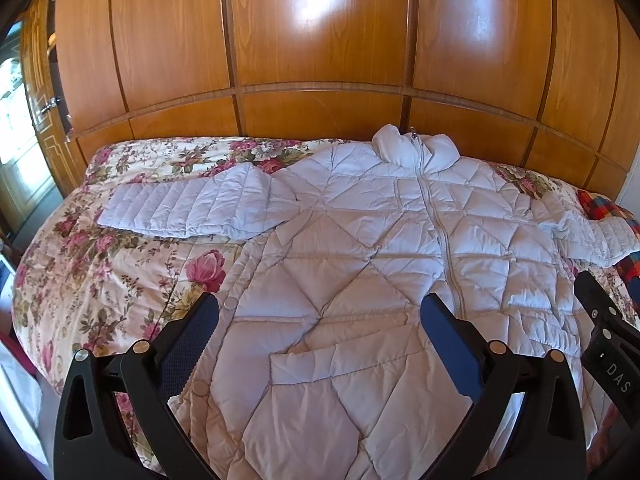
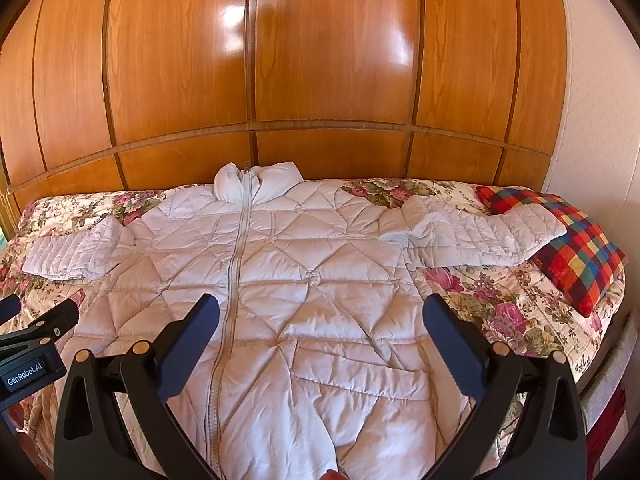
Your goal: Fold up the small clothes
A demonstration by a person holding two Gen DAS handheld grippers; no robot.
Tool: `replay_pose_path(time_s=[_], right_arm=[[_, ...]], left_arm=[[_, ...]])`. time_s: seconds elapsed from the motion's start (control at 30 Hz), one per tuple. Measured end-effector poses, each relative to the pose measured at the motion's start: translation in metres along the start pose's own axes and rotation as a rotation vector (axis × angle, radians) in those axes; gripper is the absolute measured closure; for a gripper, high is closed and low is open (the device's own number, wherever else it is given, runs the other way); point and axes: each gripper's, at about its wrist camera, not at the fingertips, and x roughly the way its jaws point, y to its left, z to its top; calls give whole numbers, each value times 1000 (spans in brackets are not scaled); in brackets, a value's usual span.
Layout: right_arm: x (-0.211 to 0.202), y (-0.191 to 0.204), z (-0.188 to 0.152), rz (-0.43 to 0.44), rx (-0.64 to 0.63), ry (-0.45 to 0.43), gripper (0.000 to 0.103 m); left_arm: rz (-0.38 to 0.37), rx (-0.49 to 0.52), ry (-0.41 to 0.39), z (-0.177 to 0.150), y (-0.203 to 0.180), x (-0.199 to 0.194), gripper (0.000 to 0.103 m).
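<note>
White quilted jacket [image 1: 360,248] lies flat, front up, zipped, spread across the floral bedspread [image 1: 100,264]. Collar [image 1: 416,148] points at the wood-panelled headboard wall [image 1: 320,40], hem toward me. Both sleeves stretch out sideways: one sleeve [image 1: 192,208] lies to the left on the bedspread, the other sleeve [image 2: 480,232] runs right and its cuff rests on a plaid pillow [image 2: 576,256] at the right end of the bed.

My left gripper [image 1: 316,320] hovers over the lower left half of the jacket, jaws spread wide, nothing between them. The blue-padded fingers [image 1: 444,340] sit either side of the front pocket flap [image 1: 340,360]; I can't tell if they touch the fabric.

My right gripper [image 2: 320,320] is over the lower right half, just right of the zipper [image 2: 236,264], jaws also spread wide and empty. In the right wrist view the left gripper's body shows at the left edge, carrying a "GenRobot.AI" label [image 2: 24,376]. In the left wrist view the right gripper's body shows at the right edge.

Jacket not yet folded; quilting shows some wrinkles near the hem.
</note>
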Motion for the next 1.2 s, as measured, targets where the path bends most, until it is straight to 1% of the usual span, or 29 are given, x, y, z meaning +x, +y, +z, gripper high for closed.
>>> replay_pose_path(time_s=[0.17,0.3,0.53,0.6,0.67,0.7,0.77,0.83,0.9,0.97,1.03,1.07,1.1,1.13,1.17,1.2], right_arm=[[5,-1,-2,11,6,6,2],[8,-4,-1,42,20,2,2],[15,-5,-1,48,24,3,2],[17,-8,0,74,28,-10,2],[19,-12,1,138,28,-35,2],[23,-18,1,181,39,-40,2],[36,-31,2,214,68,16,2],[48,-51,3,243,102,54,2],[59,-80,5,225,155,79,2],[72,-114,7,254,238,93,2],[89,-155,7,242,346,120,2],[98,-175,6,237,394,133,5],[110,-204,4,231,459,139,12],[118,-222,3,222,500,142,18],[127,-243,1,195,549,152,30],[135,-262,-2,162,587,161,37]], left_arm=[[-2,-2,14,0,-1,4,3],[1,4,25,2,-2,9,3],[-1,4,35,4,-8,17,3],[-8,12,38,5,-10,20,3],[-41,18,51,6,-10,25,3],[-79,17,59,7,-9,30,3],[-142,-2,51,7,-5,35,3],[-174,-21,46,9,-1,44,3],[-172,-24,42,13,3,56,3],[-151,-19,37,16,7,66,3],[-121,-15,5,21,13,78,3],[-106,-18,-1,23,17,83,3],[-89,-24,-13,23,22,90,3],[-81,-29,-20,23,28,96,3],[-67,-35,-28,22,33,102,3],[-58,-39,-32,20,36,104,3]])
